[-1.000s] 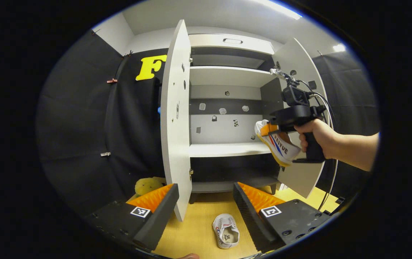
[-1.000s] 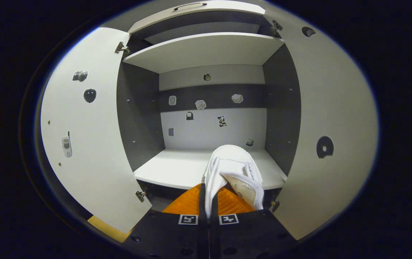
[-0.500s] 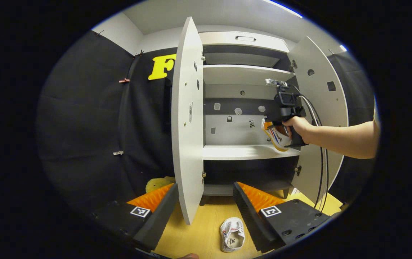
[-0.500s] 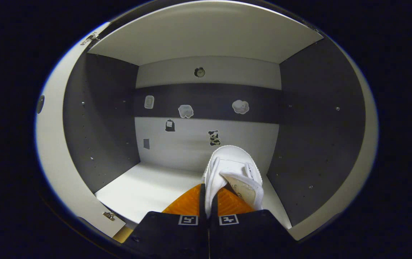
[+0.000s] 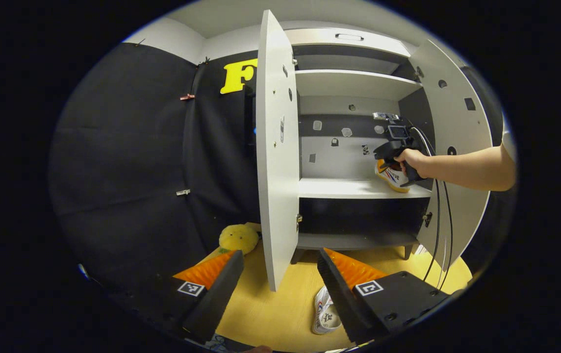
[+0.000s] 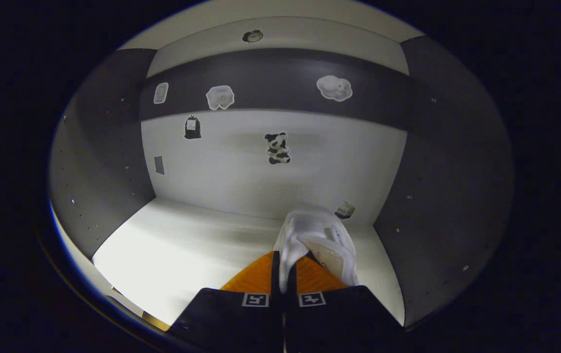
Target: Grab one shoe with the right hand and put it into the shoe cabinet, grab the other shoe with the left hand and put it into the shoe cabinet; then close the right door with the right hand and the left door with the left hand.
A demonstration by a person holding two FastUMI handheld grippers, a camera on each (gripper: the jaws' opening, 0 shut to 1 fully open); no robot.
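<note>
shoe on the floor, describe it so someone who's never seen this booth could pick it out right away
Start at the tall white shoe cabinet with both doors swung open, then drop to the yellow wooden floor in front of it. The shoe on the floor is a white sneaker lying below the open left door. Its twin is up on the cabinet shelf in the right gripper; the nearby yellow plush toy is round and fuzzy.

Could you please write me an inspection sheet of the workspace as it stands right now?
Surface: yellow wooden floor; white middle shelf of the cabinet.
Job's things: white canvas shoe held low over the shelf's right end; second white shoe on the floor; white two-door shoe cabinet, both doors open.
Clutter: yellow plush toy by the left door.
Grippers: right gripper shut on the shoe; left gripper open, holding nothing.
Cables: black cables hanging from the right gripper.
Surroundings: black cloth wall; stickers on the back panel.
</note>
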